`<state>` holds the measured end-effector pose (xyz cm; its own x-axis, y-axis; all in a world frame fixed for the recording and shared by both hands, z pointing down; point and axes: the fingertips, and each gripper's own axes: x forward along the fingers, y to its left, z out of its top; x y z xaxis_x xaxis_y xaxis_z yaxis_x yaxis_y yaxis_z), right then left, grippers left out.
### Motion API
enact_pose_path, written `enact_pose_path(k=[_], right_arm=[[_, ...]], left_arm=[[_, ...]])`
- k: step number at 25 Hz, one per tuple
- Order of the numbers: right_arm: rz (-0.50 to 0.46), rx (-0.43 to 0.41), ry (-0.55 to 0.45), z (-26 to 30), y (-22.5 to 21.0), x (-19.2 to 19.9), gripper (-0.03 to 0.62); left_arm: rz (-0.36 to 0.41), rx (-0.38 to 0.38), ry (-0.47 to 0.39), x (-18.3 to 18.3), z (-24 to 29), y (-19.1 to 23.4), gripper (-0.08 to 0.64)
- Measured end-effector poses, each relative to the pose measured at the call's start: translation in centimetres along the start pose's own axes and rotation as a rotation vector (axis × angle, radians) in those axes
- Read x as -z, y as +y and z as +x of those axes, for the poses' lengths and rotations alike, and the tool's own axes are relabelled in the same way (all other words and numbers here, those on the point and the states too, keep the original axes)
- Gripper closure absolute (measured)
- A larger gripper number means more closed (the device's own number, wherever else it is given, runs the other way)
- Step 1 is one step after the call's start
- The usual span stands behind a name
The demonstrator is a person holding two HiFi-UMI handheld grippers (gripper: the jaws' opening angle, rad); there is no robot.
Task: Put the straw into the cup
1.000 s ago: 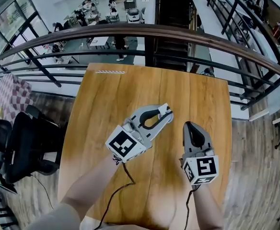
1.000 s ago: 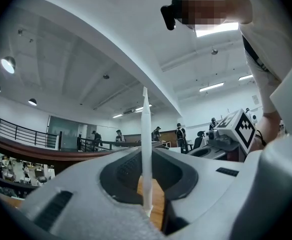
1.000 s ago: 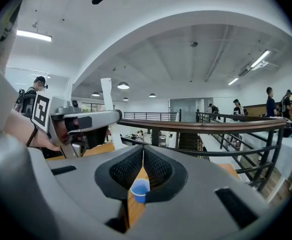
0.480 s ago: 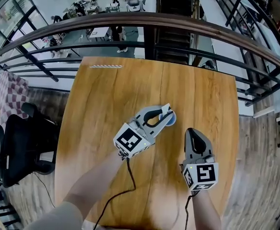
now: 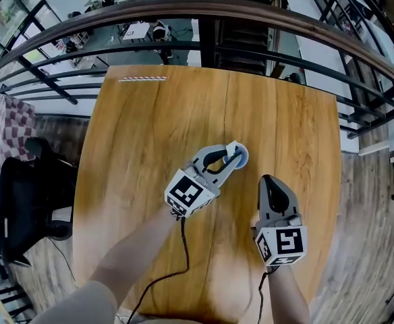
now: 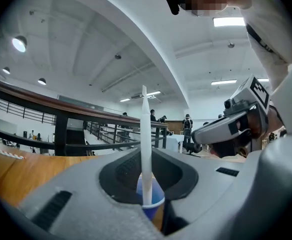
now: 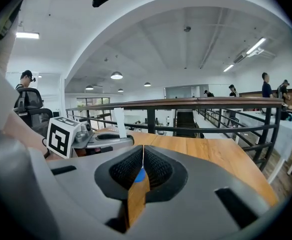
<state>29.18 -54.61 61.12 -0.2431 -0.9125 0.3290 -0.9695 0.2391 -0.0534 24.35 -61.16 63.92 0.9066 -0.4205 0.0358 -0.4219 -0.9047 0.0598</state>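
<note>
My left claw [image 5: 231, 156] pinching thin white straw [image 6: 145, 144] upright, lower end seemingly inside small blue cup [image 5: 242, 157], mid wooden tabletop [image 5: 143, 133]. My right claw [image 5: 271, 181] pressed together, empty, nearer right edge.

Open tabletop [image 5: 150, 133] left and beyond cup [image 5: 242, 158], left tool [image 5: 233, 154] with straw [image 6: 145, 149] over it, railing [image 5: 208, 36] behind far edge
</note>
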Motion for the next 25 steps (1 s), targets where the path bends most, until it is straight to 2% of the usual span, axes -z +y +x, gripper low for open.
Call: enact_pose_path(k=[6, 9, 13, 17, 20, 25], right_arm=[[0.022, -0.007, 0.021, -0.2, 0.5, 0.9, 0.571], [0.035, -0.01, 0.027, -0.3, 0.7, 1.0, 0.571], [0.034, -0.012, 0.02, -0.9, 0.7, 0.3, 0.571], [0.029, -0.007, 0.001, -1.8, 1.3, -1.5, 0.571], [0.019, -0.009, -0.026, -3.0, 2.9, -3.5, 0.571], [0.024, -0.012, -0.101, -5.8, 4.2, -7.7, 0.571]], left_arm=[[-0.013, -0.016, 0.021, 1.4, 0.0, -0.2, 0.502], [-0.003, -0.015, 0.021, 1.0, 0.0, -0.1, 0.468], [0.05, -0.009, -0.006, -1.4, -0.1, -0.7, 0.456], [0.112, -0.044, -0.01, -4.0, -1.2, -0.9, 0.454], [0.118, -0.084, -0.038, -6.7, -3.5, -0.8, 0.454], [0.097, -0.168, -0.142, -13.2, -7.1, -1.2, 0.454]])
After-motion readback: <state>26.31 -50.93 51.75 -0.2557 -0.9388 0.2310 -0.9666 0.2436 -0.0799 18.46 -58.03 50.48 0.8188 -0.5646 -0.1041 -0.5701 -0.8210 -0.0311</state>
